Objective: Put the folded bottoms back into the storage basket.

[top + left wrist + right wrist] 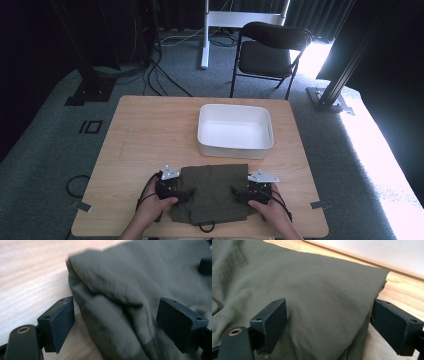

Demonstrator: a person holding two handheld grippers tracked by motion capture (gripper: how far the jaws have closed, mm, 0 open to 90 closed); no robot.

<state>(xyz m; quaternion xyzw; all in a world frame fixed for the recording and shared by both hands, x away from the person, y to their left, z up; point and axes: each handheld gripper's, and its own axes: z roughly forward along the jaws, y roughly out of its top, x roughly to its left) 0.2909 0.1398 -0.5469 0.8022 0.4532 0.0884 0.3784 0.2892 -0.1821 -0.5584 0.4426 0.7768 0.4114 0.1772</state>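
We've got both hands low at the near edge of the table (150, 125), left gripper (186, 194) and right gripper (235, 192) pointing inward at each other. Between them lies the folded olive cloth (212, 192), just in front of the white tub (235, 131). Both sets of jaws stand released, wide apart, each straddling a side edge of the cloth without clamping it.

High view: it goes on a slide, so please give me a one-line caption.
Two hand-held grippers, left and right, open at either side of a folded olive cloth, white bin behind.
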